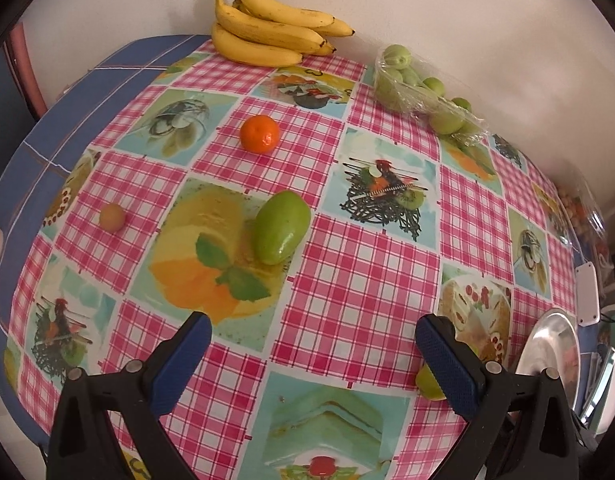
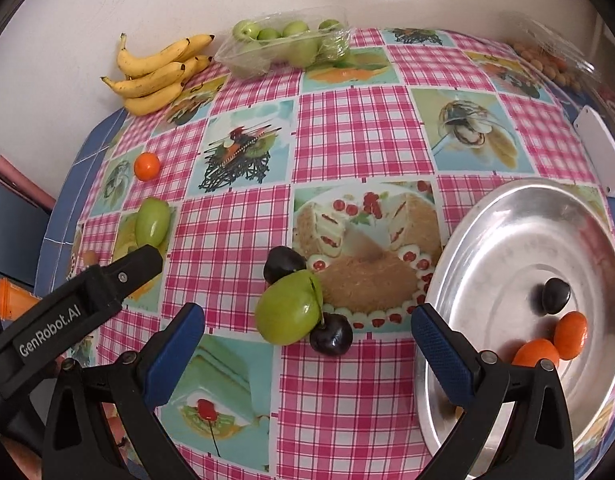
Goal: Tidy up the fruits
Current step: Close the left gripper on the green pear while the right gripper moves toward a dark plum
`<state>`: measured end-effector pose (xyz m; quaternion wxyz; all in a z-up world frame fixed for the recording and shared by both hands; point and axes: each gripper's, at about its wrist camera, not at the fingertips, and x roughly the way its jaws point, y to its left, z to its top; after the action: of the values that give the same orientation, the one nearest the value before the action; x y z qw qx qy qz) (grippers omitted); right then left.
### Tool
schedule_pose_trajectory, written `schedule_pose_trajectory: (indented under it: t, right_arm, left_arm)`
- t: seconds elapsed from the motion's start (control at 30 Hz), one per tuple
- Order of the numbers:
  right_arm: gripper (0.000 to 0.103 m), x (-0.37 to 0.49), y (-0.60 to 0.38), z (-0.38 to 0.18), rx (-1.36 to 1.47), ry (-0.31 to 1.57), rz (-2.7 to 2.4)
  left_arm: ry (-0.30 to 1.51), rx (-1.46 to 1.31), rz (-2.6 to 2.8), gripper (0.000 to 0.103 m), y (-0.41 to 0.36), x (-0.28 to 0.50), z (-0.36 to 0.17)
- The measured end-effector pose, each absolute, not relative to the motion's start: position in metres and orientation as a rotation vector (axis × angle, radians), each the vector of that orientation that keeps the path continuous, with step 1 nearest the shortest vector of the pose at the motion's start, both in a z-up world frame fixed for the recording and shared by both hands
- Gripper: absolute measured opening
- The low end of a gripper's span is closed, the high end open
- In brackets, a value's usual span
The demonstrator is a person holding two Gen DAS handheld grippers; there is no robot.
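Checked tabletop [image 2: 347, 152] by white wall | left gripper [image 1: 311, 344] released, empty | right gripper [image 2: 307, 332] released before green fruit [image 2: 289, 308] touching two cherries [image 2: 331, 334], beside metal tray [image 2: 467, 240] near right edge | risk: closing may nudge cherries rolling away

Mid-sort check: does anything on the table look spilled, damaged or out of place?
Nothing looks spilled or damaged. The clear plastic punnet of green fruits lies open by the wall, its wrap loose. Loose fruit remains outside the round metal tray: a small orange mandarin, a green oblong fruit and two dark cherries.
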<state>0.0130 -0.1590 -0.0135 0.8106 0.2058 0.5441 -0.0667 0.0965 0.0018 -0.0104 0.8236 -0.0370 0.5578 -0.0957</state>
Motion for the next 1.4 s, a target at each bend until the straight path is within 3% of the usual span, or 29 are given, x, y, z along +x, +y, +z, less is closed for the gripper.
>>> schedule_pose_trajectory:
  t: [0.73,0.9,0.97,1.03,1.1,1.4]
  right_arm:
    - [0.101,0.004,-0.165,-0.017,0.506,1.18,-0.1]
    - [0.083,0.003,-0.163,-0.017,0.482,1.193,-0.106]
    - [0.082,0.003,-0.162,-0.019,0.467,1.205,-0.111]
    - [0.066,0.002,-0.161,-0.021,0.451,1.218,-0.117]
    - [0.059,0.002,-0.161,-0.022,0.432,1.231,-0.123]
    - [0.05,0.003,-0.159,-0.031,0.391,1.273,-0.126]
  left_arm:
    - [1.28,-0.101,-0.263,0.099,-0.014,0.095,-0.019]
    - [1.29,-0.124,-0.259,0.097,-0.011,0.094,-0.021]
    - [1.295,-0.123,-0.264,0.095,-0.013,0.094,-0.022]
    - [1.303,-0.122,-0.272,0.092,-0.014,0.095,-0.023]
    - [1.316,-0.127,-0.281,0.091,-0.016,0.094,-0.025]
    - [1.33,-0.122,-0.331,0.089,-0.027,0.09,-0.024]
